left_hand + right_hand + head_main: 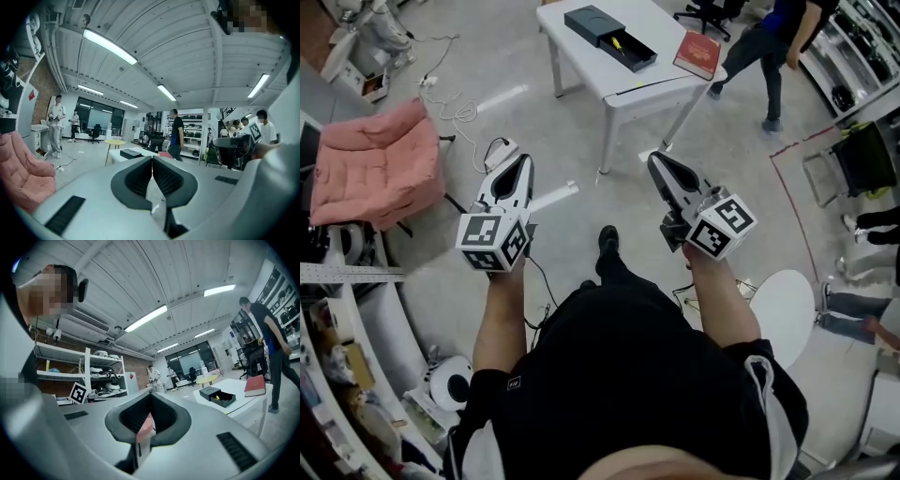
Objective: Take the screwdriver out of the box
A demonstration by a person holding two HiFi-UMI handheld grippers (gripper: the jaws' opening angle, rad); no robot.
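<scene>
Left hand-held gripper (523, 161) and right hand-held gripper (655, 159) are both hanging in the air well short of the table (581, 75), each with jaws pressed together and nothing in them. Screwdriver (620, 43) is lying in the open tray of the black box (592, 21), which is sitting on the table's far half, with a red book (697, 53) at the table's right end. Likely handling: light, stiff, small, handle maybe slick. Pinching across the yellow handle looks best, since tray walls are crowding it. Floor before the table is looking open. A cable (455, 111) is trailing left of the table, a person (766, 42) is passing its right end, and a pink chair (380, 164) is sitting well left of it.
</scene>
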